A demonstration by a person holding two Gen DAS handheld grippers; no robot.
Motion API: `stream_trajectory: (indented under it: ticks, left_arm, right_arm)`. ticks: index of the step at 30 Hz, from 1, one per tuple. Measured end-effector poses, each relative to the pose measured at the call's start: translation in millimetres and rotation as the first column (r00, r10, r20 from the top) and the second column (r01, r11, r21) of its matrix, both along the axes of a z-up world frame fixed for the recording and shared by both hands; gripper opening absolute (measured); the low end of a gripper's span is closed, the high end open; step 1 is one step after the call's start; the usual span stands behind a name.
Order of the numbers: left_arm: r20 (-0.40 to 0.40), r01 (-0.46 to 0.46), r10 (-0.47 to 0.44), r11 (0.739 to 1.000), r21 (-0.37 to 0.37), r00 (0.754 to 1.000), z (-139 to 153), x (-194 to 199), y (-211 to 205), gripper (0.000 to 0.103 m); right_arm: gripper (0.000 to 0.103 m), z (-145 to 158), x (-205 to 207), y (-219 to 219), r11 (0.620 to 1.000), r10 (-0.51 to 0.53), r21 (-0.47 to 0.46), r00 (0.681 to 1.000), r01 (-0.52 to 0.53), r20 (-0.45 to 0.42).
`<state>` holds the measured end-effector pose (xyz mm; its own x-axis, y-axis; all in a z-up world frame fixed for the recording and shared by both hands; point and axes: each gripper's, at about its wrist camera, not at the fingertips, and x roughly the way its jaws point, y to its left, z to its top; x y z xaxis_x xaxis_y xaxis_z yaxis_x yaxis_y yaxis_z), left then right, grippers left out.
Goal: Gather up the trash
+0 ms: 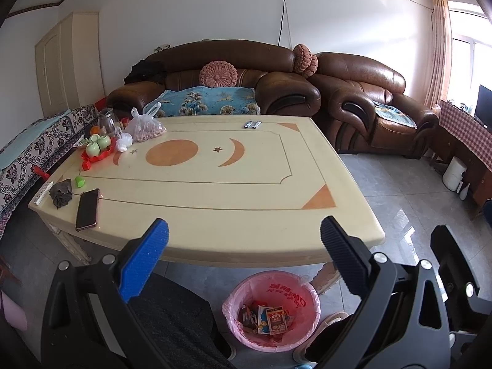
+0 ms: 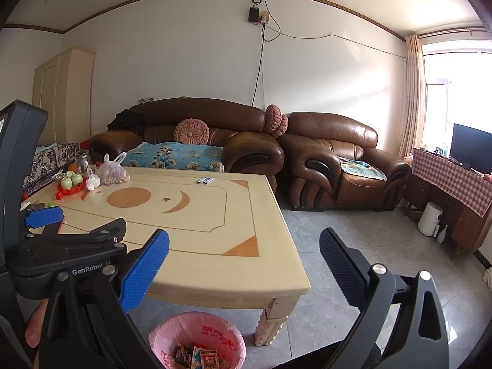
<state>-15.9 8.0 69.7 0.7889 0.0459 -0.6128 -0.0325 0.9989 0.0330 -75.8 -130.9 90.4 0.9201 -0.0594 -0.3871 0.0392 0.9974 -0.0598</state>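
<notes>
A pink-lined trash bin (image 1: 272, 309) stands on the floor below the table's near edge, with several wrappers and small cartons inside; it also shows in the right wrist view (image 2: 196, 339). My left gripper (image 1: 244, 235) is open and empty, held above the near edge of the cream coffee table (image 1: 230, 190). My right gripper (image 2: 244, 243) is open and empty, above the table's near right corner (image 2: 215, 246). Two small dark packets (image 1: 252, 124) lie at the table's far edge, also seen in the right wrist view (image 2: 205, 180).
On the table's left side are a phone (image 1: 87, 209), a dark cloth (image 1: 61, 193), a green cap (image 1: 79, 181), a red tray with green cups (image 1: 98, 149), a bag of nuts (image 1: 144, 129) and a glass jar (image 1: 107, 120). Brown sofas (image 1: 276, 92) stand behind.
</notes>
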Motion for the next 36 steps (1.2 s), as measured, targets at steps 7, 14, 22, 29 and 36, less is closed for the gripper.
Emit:
stream_trajectory:
  ticks: [7, 14, 22, 29, 36]
  left_arm:
    - [0.000, 0.000, 0.000, 1.000, -0.002, 1.000, 0.3, 0.0, -0.1, 0.097]
    - [0.000, -0.001, 0.001, 1.000, -0.002, 1.000, 0.2, -0.1, -0.1, 0.097]
    - [0.002, 0.000, 0.000, 1.000, -0.003, 1.000, -0.1, -0.2, 0.3, 0.097]
    - [0.005, -0.010, 0.010, 1.000, 0.007, 1.000, 2.1, 0.8, -2.2, 0.097]
    - [0.002, -0.013, 0.013, 1.000, -0.008, 1.000, 6.2, 2.3, -1.8, 0.097]
  right_arm:
    - [0.096, 0.4, 0.1, 0.3, 1.000, 0.000, 0.001, 1.000, 0.000, 0.001]
    - [0.096, 0.9, -0.2, 3.1, 1.000, 0.001, 0.000, 1.000, -0.001, 0.003]
    - [0.096, 0.9, -0.3, 3.1, 1.000, 0.001, 0.000, 1.000, -0.001, 0.004]
    - [0.096, 0.6, -2.1, 3.8, 1.000, 0.001, 0.002, 1.000, -0.001, 0.000]
    - [0.096, 1.8, -1.0, 6.9, 1.000, 0.002, 0.000, 1.000, -0.002, -0.003]
